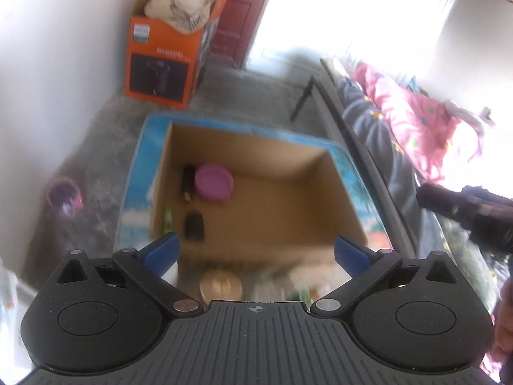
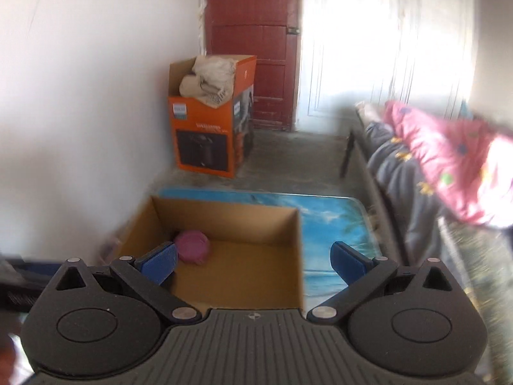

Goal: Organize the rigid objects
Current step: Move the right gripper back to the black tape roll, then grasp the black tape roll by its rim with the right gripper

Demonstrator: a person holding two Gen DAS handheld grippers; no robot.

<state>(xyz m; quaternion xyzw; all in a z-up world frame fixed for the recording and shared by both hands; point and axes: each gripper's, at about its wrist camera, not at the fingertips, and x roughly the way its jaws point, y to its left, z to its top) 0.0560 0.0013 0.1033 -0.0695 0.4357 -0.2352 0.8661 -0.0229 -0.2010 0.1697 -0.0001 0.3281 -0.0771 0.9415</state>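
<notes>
An open cardboard box [image 1: 282, 199] stands on a low table with a blue beach print [image 1: 134, 199]. Inside it lie a purple round container [image 1: 214, 183], a dark stick-shaped item [image 1: 188, 182], a black block [image 1: 194, 224] and a small green item [image 1: 167, 217]. My left gripper [image 1: 256, 250] is open and empty above the box's near edge. Blurred items, one of them a tan round lid [image 1: 220, 285], lie just below it. In the right wrist view the same box [image 2: 256, 256] and purple container [image 2: 193, 246] show. My right gripper [image 2: 253, 261] is open and empty above it.
An orange carton [image 1: 166, 54] stuffed with cloth stands by a red door [image 2: 253, 41]. A bed with grey and pink bedding [image 1: 413, 122] runs along the right. A purple round thing [image 1: 64, 195] lies on the floor at left. The other gripper's dark body [image 1: 468, 215] reaches in from the right.
</notes>
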